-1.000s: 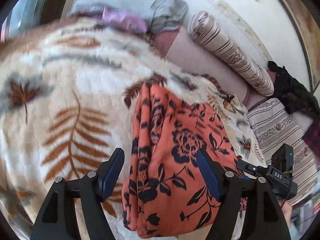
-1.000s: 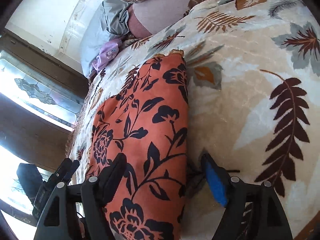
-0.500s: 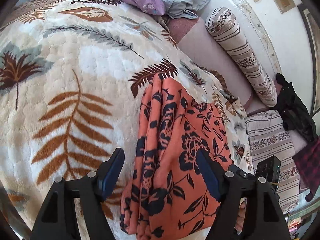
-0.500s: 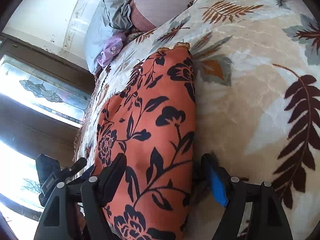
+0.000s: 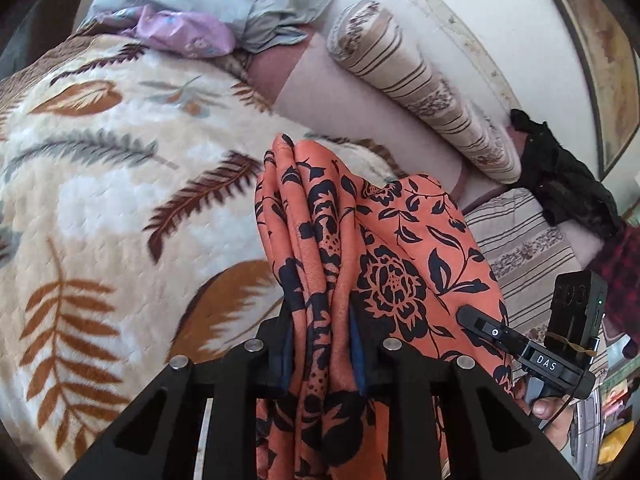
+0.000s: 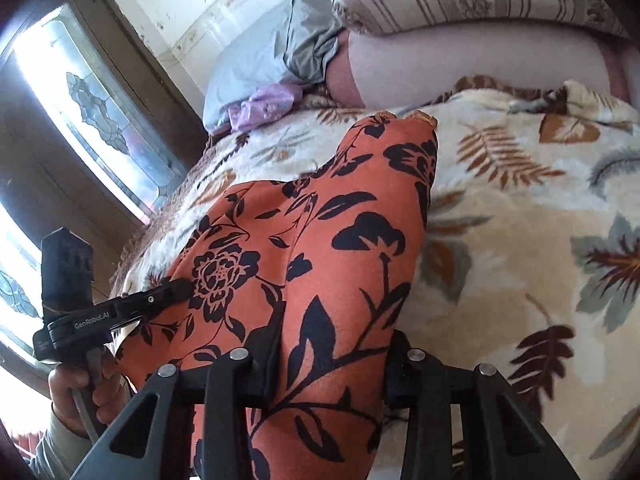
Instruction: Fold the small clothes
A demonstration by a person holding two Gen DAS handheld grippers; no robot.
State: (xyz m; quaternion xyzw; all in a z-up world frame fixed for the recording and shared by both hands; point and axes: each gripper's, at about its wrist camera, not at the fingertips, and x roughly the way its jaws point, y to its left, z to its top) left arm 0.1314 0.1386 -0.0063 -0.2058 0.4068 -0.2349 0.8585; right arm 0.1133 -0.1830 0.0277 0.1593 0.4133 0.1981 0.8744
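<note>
An orange garment with a black flower print [image 5: 384, 256] lies folded into a long strip on the leaf-patterned blanket [image 5: 100, 208]. My left gripper [image 5: 322, 344] is shut on the strip's layered left edge, which bunches up between the jaws. My right gripper [image 6: 332, 352] is shut on the near right edge of the same garment [image 6: 320, 240]. Each gripper shows in the other's view, the right one [image 5: 532, 356] at the garment's right side and the left one [image 6: 120, 312] at its left side.
A striped bolster [image 5: 420, 88] and a grey pillow [image 5: 260, 4] with a lilac cloth [image 5: 180, 32] lie at the bed's far end. Dark clothes [image 5: 568, 184] are piled at the right. A stained-glass window [image 6: 100, 120] stands to the left.
Both grippers have closed on the garment's near edges. The left edge is now pinched and raised into upright folds.
</note>
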